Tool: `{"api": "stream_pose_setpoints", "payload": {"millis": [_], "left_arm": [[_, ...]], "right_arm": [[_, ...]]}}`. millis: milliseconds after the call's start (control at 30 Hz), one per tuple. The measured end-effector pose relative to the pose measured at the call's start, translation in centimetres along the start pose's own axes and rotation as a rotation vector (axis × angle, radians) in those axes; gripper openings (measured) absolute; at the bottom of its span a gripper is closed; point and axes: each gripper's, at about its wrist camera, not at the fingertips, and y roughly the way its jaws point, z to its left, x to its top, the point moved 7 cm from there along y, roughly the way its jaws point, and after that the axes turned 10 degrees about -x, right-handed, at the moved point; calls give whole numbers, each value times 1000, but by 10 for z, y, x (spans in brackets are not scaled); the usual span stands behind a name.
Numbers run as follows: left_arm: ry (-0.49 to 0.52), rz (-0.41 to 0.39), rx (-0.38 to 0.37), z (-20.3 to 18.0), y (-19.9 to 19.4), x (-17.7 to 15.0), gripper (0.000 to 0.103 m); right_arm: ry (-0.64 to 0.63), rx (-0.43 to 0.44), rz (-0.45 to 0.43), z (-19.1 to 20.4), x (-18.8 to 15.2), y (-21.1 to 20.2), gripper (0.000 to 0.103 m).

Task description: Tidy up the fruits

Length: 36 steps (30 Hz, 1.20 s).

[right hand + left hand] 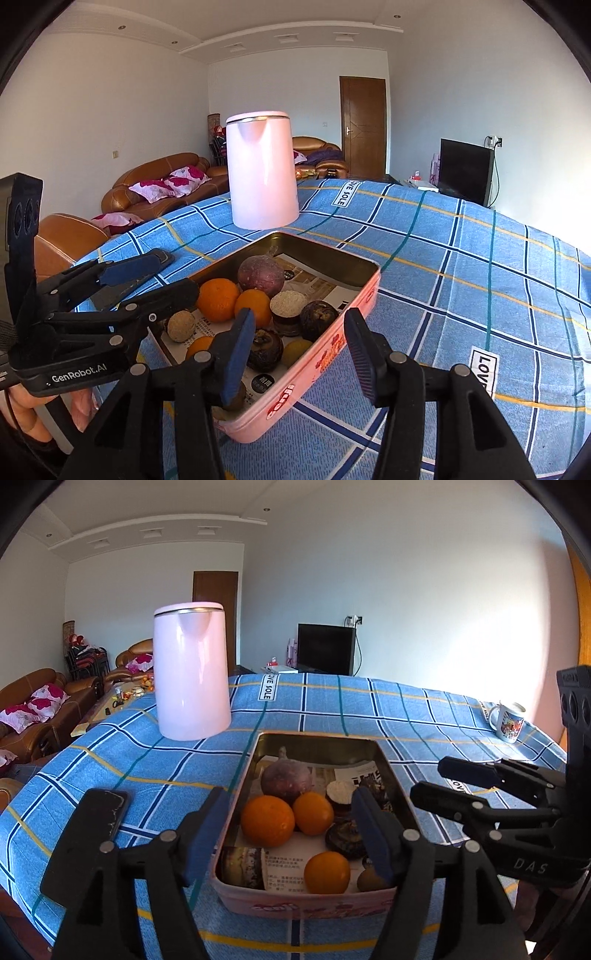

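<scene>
**Fruit tin, both grippers at its near rim**

Left gripper (291, 834): jaws wide, nothing between them. It hung over the tin's near-left corner, one finger outside the tin's left wall, the other above the fruit inside. Pointed along the tin's length.

Right gripper (301, 354): jaws wide, empty. It stood at the tin's near-right corner, left finger over the contents, right finger beyond the tin's right wall, above the cloth (461, 280). From the left wrist view it came in from the tin's right at a slant.

Tin (303, 902): pink, rectangular, open-topped, paper-lined. Long axis ran away from the grippers toward the kettle. All fruit lay inside it, forward of and below both grippers.

Contents, near end of tin to far end:
- one orange (327, 872) and a small brown fruit (371, 878) against the near wall, the orange directly ahead of the left gripper;
- dark round fruits (264, 349) on the tin's right side, nearest the right gripper;
- two oranges (267, 820) touching side by side mid-tin;
- a white-topped piece (340, 792) right of them;
- a large purple fruit (286, 781) behind the oranges, stem end toward the tin's far wall.

The fruits were round, with no useful long axis. Judged: left gripper nearer the near orange, right nearer the dark fruits.

Left of tin: phone (110, 808). Beyond tin's far-left corner: kettle (190, 672), upright. Far right of tin: mug (508, 720).
</scene>
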Motion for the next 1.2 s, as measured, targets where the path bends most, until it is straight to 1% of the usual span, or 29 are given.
{"api": "stream_pose_setpoints", "payload": {"millis": [33, 100, 233, 267, 300, 367, 433, 500, 800, 1000, 1200], "left_arm": [[1, -7, -3, -2, -2, 1, 73], [6, -18, -7, -6, -5, 4, 73], [9, -40, -16, -14, -11, 8, 76], [12, -43, -19, -16, -12, 9, 77], [16, -45, -22, -19, -13, 9, 78], [21, -47, -26, -23, -14, 10, 79], [17, -46, -35, -25, -14, 10, 83], [18, -52, -31, -28, -16, 10, 89], [58, -78, -42, -47, -24, 18, 90], [65, -86, -41, -50, -27, 21, 90], [71, -85, -45, -54, -28, 21, 90]], "right_arm": [[5, -7, -10, -3, 1, -5, 56], [13, -26, -38, -8, 4, -17, 63], [39, -46, -81, -19, 7, -40, 64], [46, -51, -90, -20, 6, -46, 66], [50, -59, -99, -22, 6, -51, 71], [54, -72, -121, -25, 7, -62, 74], [59, -77, -134, -28, 7, -70, 75], [66, -83, -145, -31, 6, -77, 75], [104, -104, -187, -46, 4, -97, 77], [101, -116, -206, -49, 4, -104, 80], [99, -112, -210, -48, 1, -105, 81]]}}
